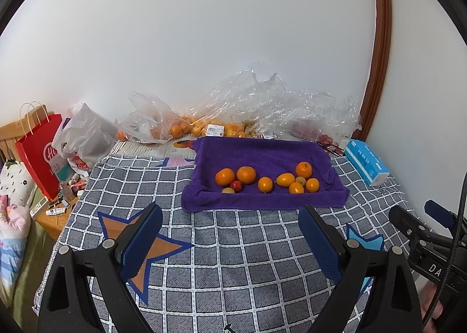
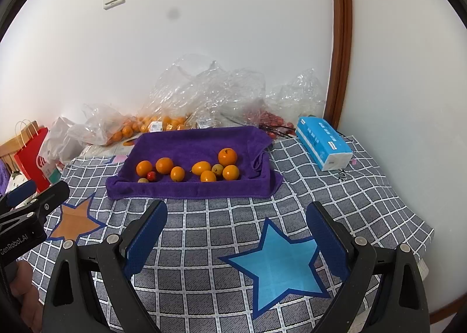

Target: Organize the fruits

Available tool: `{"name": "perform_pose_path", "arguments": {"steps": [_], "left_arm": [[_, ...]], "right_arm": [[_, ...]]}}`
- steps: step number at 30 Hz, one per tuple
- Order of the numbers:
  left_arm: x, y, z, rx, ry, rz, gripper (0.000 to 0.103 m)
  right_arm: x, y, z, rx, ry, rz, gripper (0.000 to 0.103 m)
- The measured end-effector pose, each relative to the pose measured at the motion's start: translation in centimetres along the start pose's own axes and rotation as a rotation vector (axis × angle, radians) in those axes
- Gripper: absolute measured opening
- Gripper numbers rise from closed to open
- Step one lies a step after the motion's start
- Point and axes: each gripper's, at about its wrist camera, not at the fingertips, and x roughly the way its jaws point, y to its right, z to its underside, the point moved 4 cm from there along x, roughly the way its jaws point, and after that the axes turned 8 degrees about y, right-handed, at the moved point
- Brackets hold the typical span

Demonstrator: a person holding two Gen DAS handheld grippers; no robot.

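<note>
I hold both tongs low over the grey checked cloth (image 2: 204, 245), side by side. My left gripper (image 1: 230, 242) stands wide open with nothing between its blue pads, and my right gripper (image 2: 236, 239) is spread just as wide, also empty — the blue star (image 2: 277, 268) on the cloth shows between its fingers. Beyond them, on the far half of the cloth, lies the purple towel (image 1: 262, 155) with its edges turned up like a tray; on it sit the oranges (image 1: 246, 174) and kumquats (image 1: 285, 179), a small red fruit (image 1: 235, 185) near the left end. Behind the towel, against the wall, are crumpled clear plastic bags (image 2: 210, 91) — more oranges inside. A blue tissue pack (image 2: 324, 142) lies at the far right.
</note>
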Motion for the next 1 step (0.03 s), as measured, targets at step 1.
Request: {"name": "perform_pose_path", "arguments": {"steps": [1], "left_arm": [[-0.02, 0.04, -0.08, 0.001, 0.003, 0.002, 0.094]], "right_arm": [[0.05, -0.06, 0.01, -0.002, 0.0, -0.001, 0.095]]}}
